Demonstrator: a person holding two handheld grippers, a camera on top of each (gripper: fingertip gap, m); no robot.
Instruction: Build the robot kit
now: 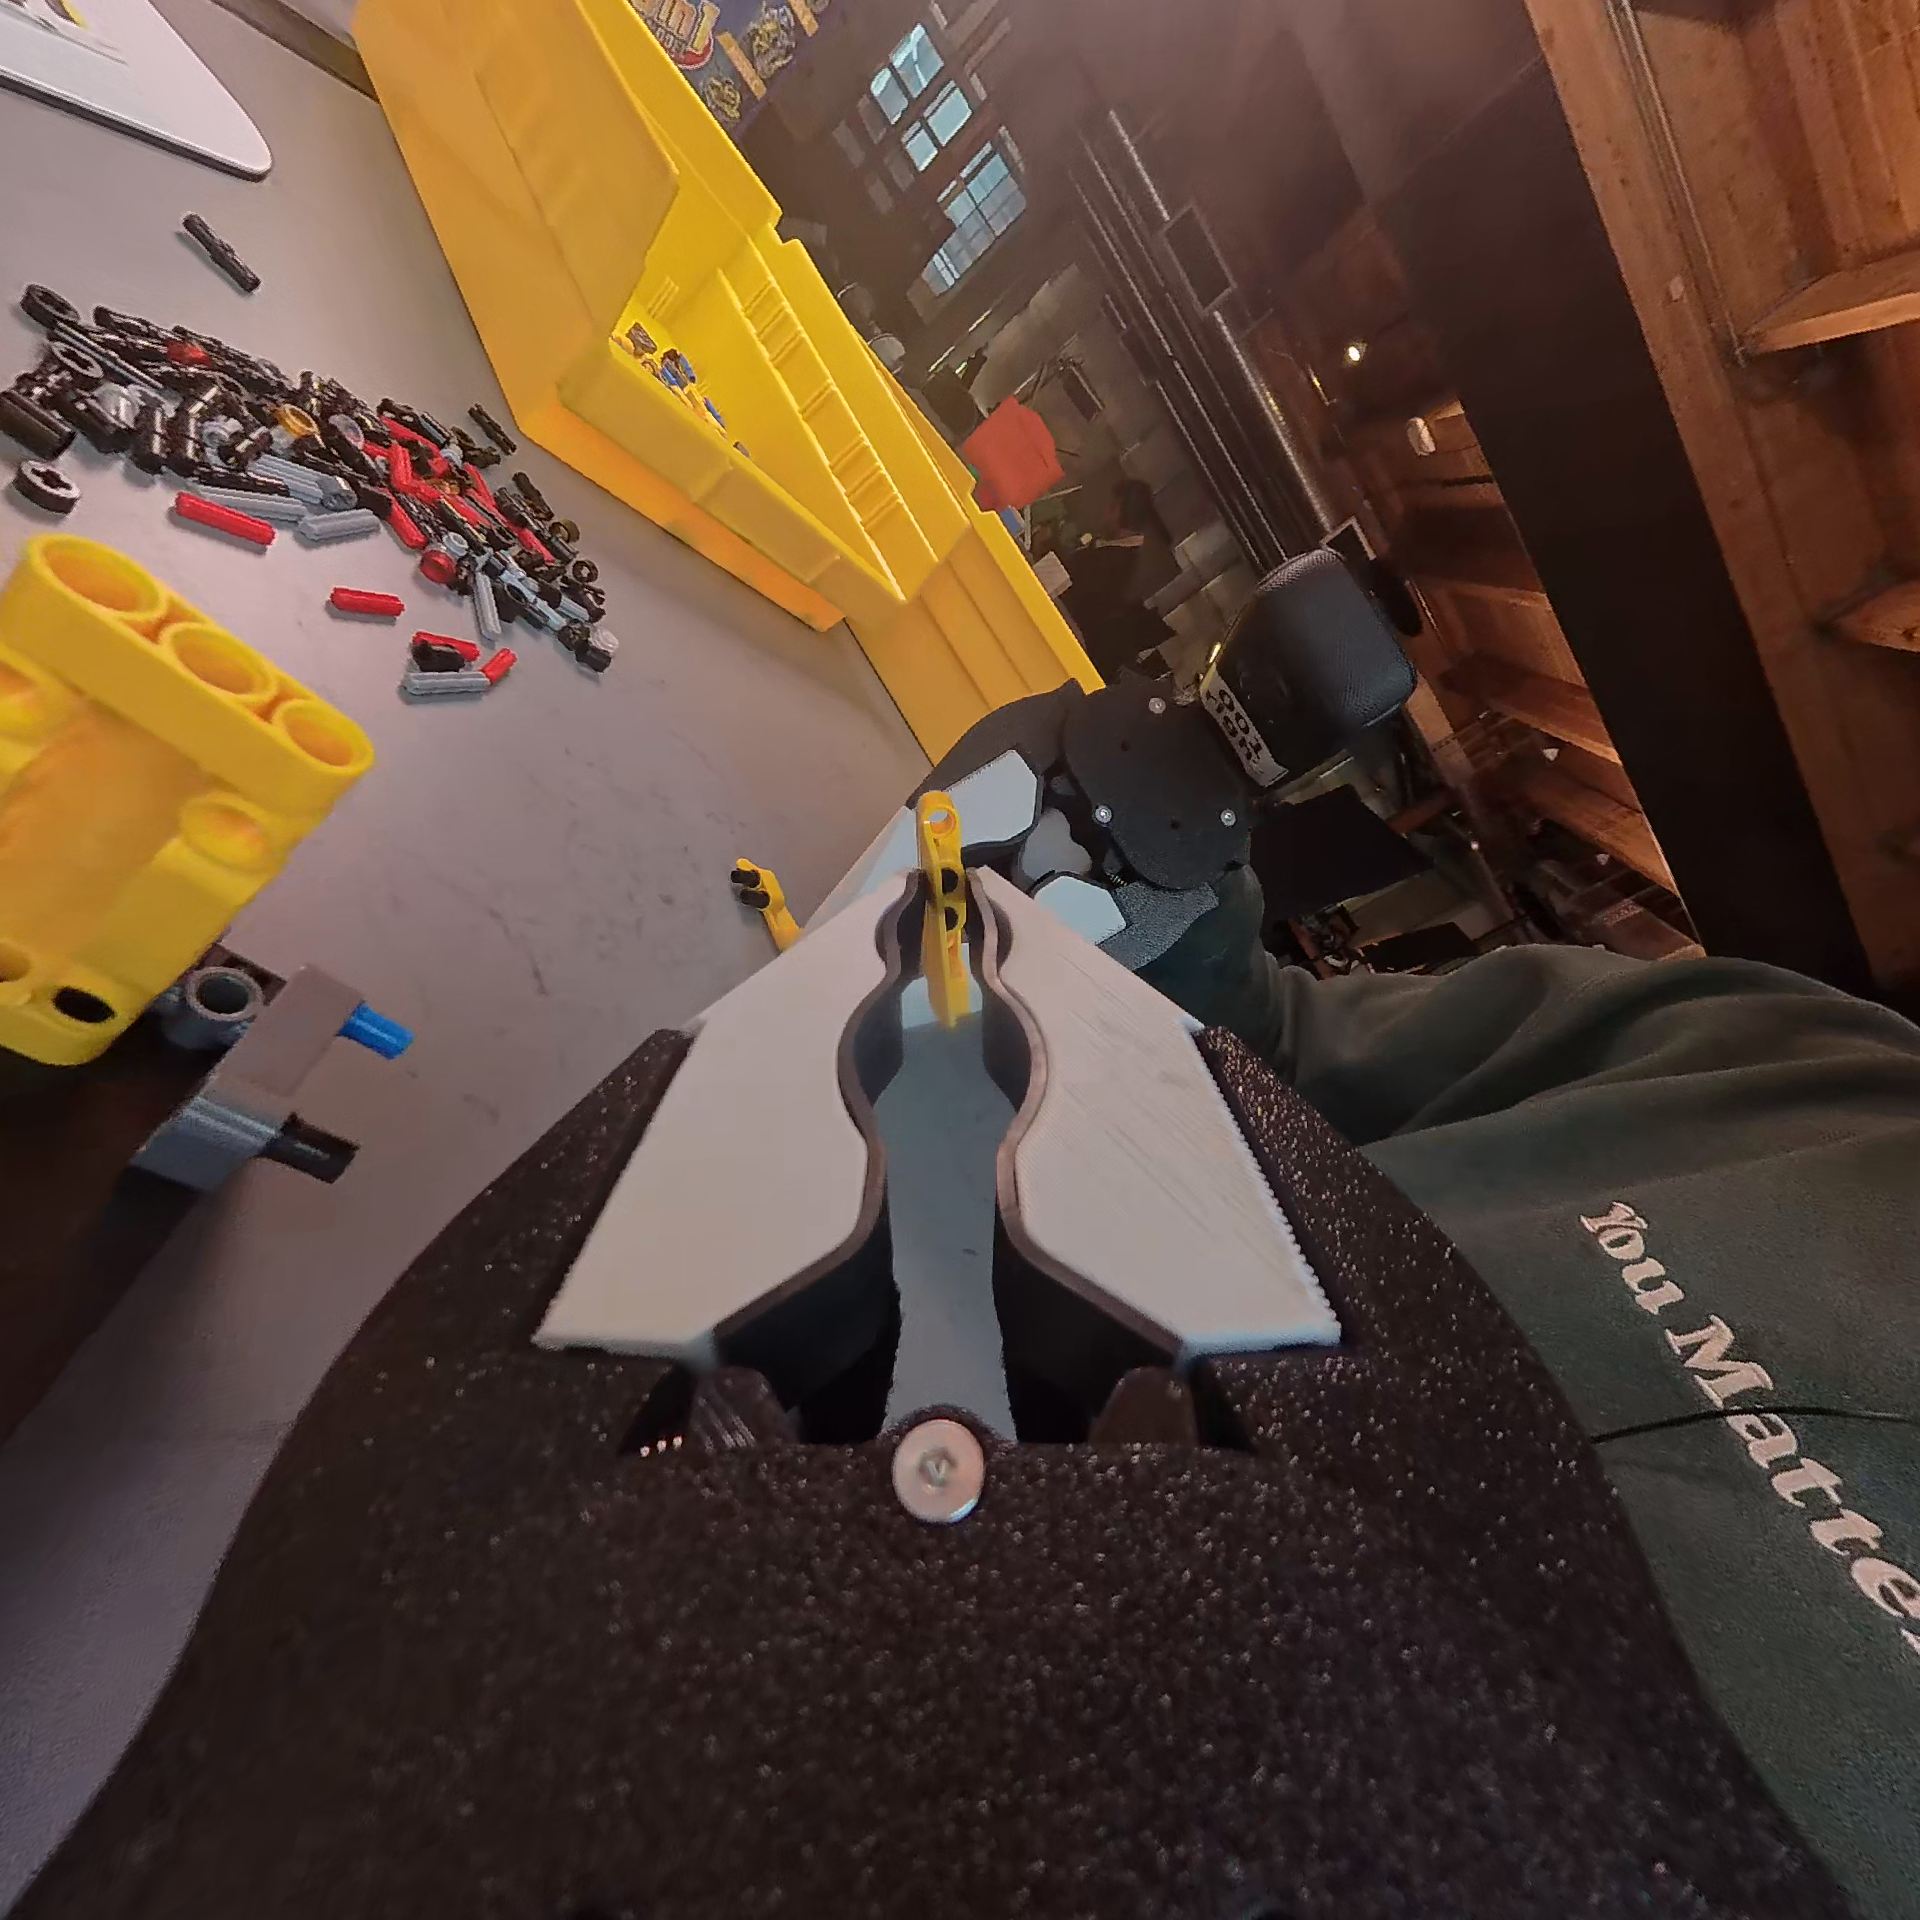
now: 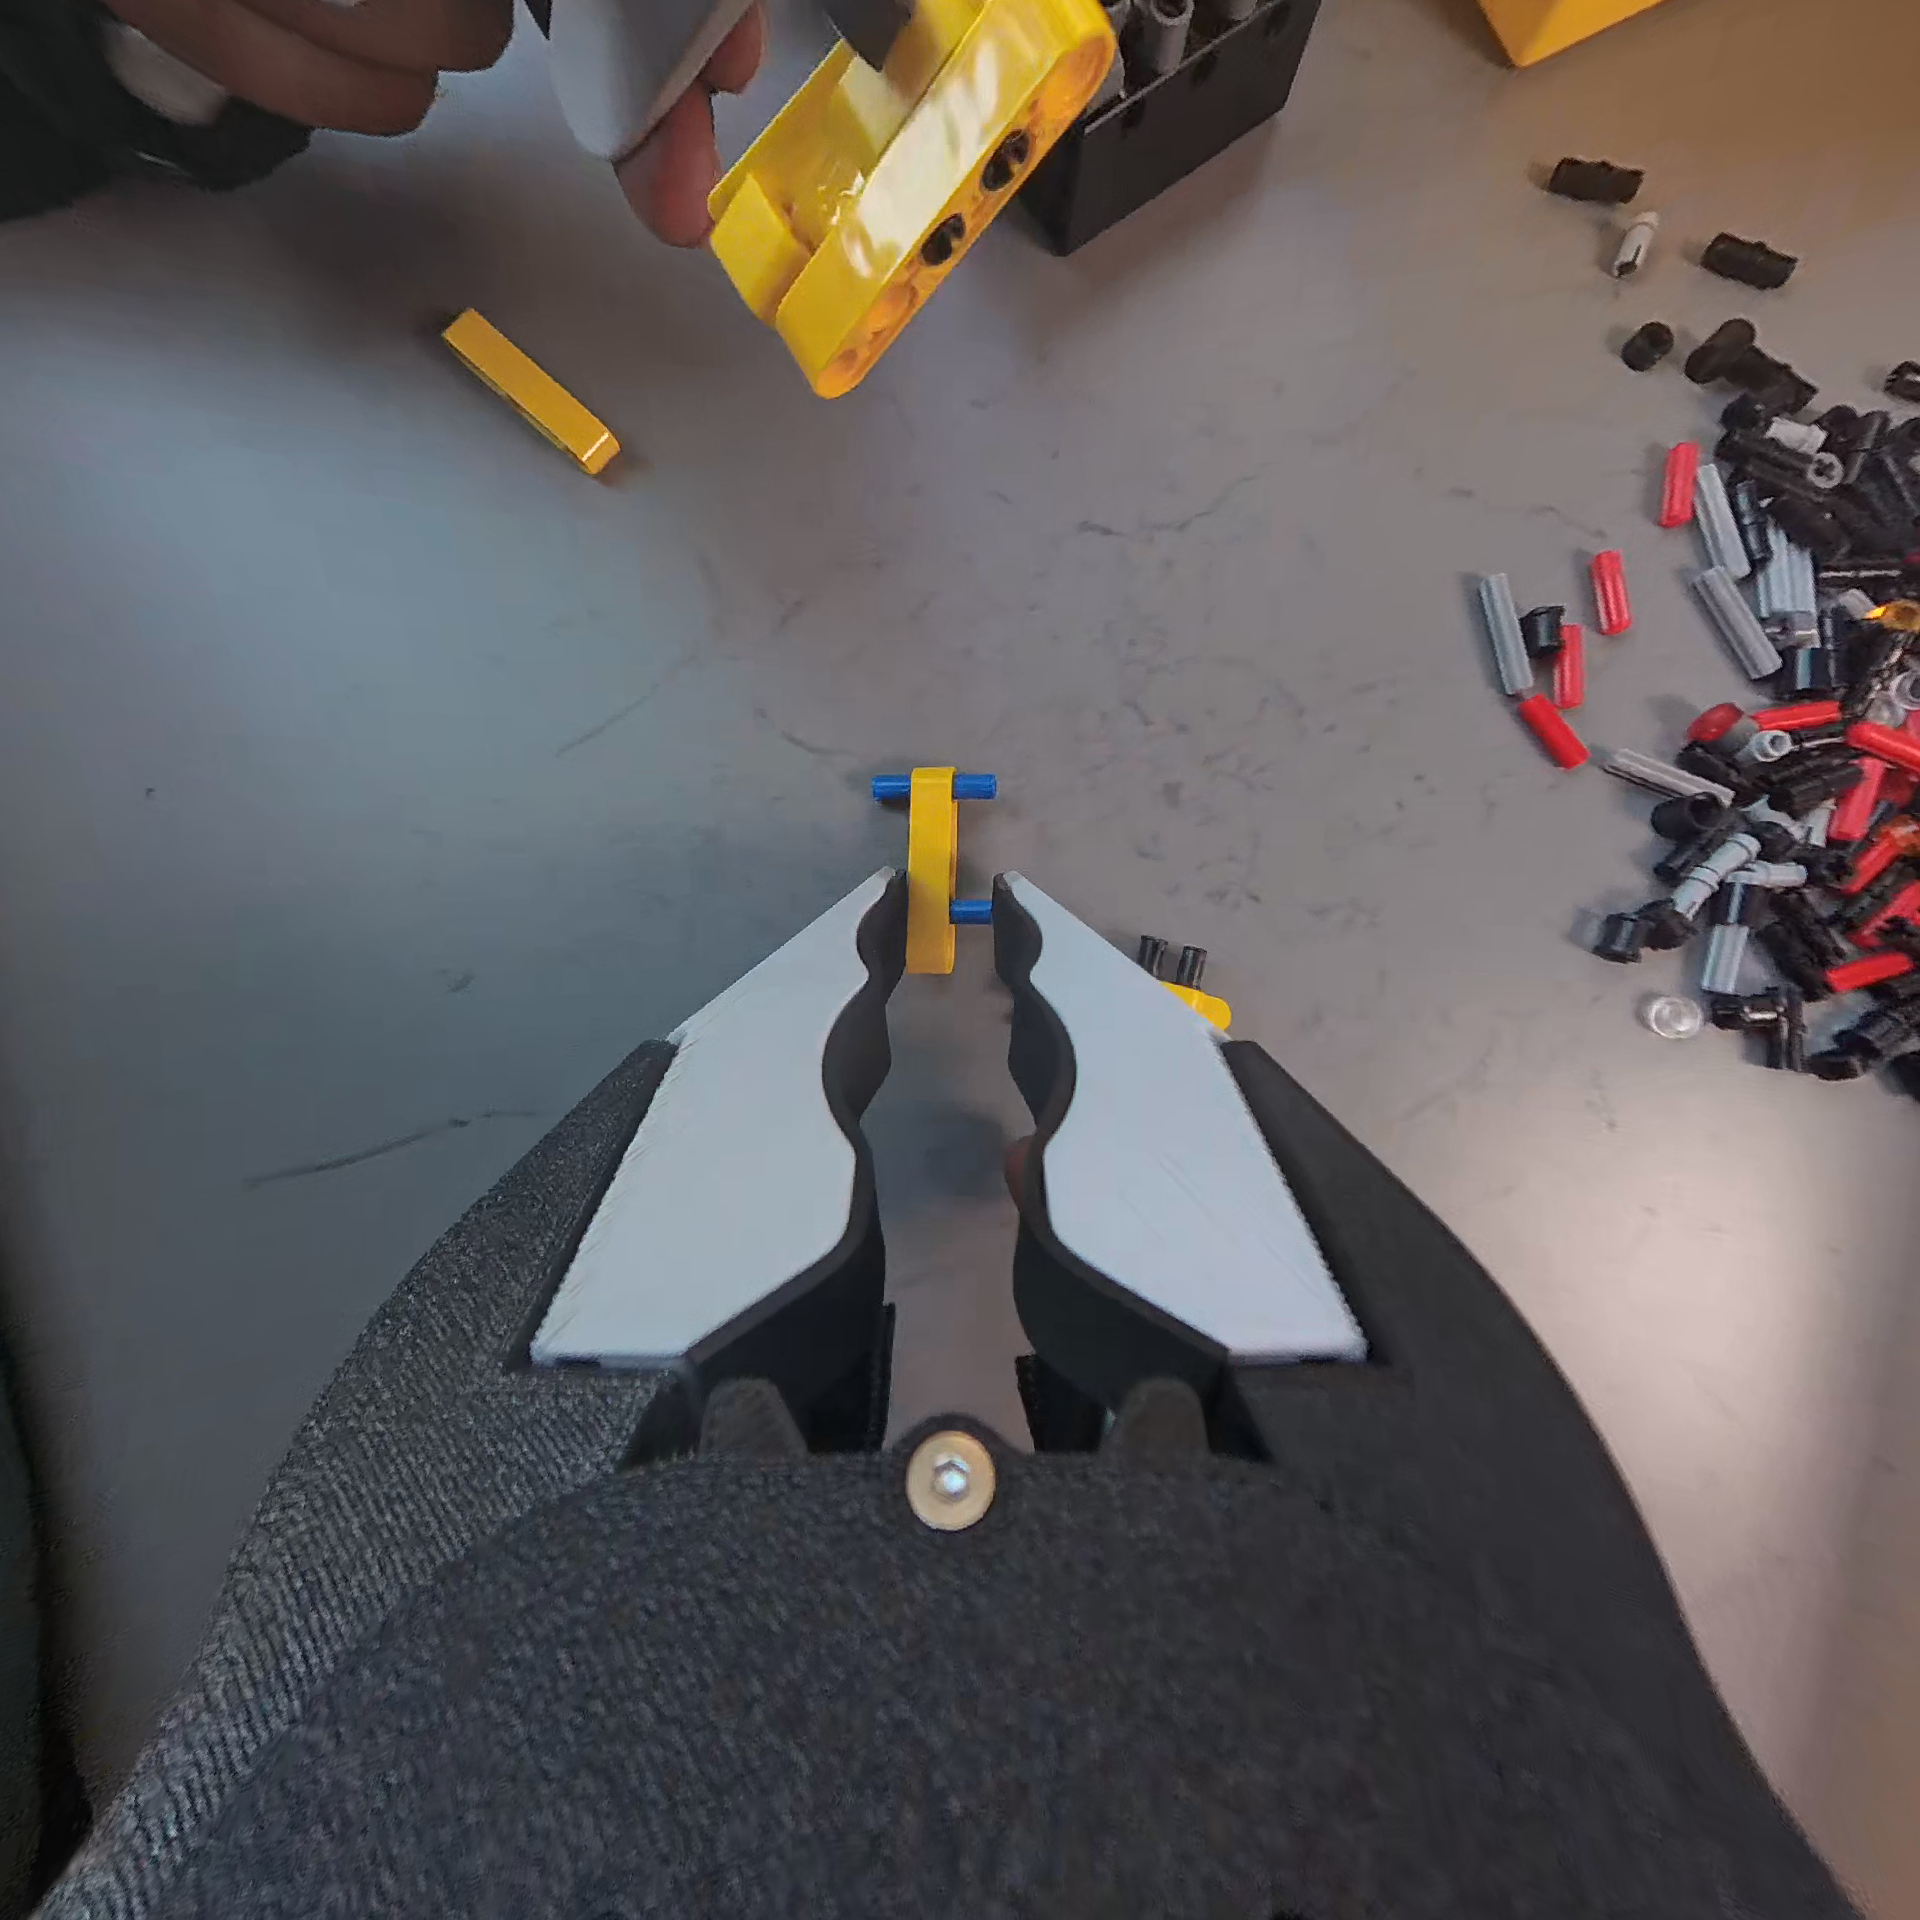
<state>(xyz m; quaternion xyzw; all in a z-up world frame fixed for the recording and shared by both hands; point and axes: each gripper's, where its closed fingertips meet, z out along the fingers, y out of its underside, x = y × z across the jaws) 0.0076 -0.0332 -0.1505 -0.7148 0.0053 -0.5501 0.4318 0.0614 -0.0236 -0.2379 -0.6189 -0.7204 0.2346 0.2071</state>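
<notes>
I logged L gripper (image 1: 943,914) clamped on a thin yellow beam (image 1: 943,904) w/ black pins, held upright above the grey table (image 1: 582,935). Pile of small black, red and grey parts (image 1: 312,468) lay left of it, yellow bins (image 1: 727,343) behind. R gripper (image 2: 943,912) pinched a short yellow link (image 2: 930,883) across its blue pins (image 2: 971,912), just over the table. Loose yellow bar (image 2: 530,393) lay well apart, upper left.

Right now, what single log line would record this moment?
left tool: shut on yellow beam | right tool: pinching yellow piece with blue pins | table: loose parts pile
</notes>
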